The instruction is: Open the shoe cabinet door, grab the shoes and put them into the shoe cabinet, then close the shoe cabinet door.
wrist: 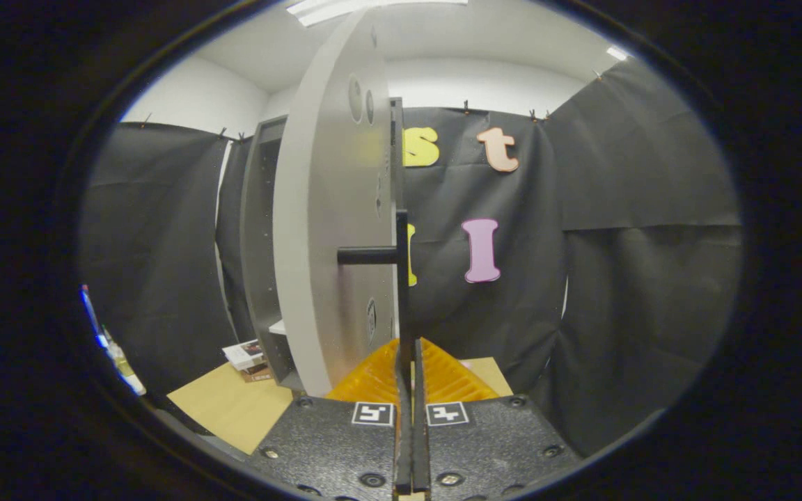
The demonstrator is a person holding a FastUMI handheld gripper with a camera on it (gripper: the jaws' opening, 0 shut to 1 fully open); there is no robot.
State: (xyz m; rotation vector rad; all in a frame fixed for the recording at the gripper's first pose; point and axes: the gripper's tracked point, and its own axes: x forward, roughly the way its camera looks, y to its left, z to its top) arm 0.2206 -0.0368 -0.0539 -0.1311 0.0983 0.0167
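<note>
My gripper (411, 358) is pinching the door's (328, 229) thin black handle (402, 278) at 12 o'clock. The door looks stiff and light, so I'd hold that bar.

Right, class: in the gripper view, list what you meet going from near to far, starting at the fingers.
Orange ribbed fingers closed on the thin black bar handle → grey cabinet door seen edge-on → dark grey open cabinet body.

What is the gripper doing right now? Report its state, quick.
Gripper: closed on the black handle of the open cabinet door; both orange fingers press it.
</note>
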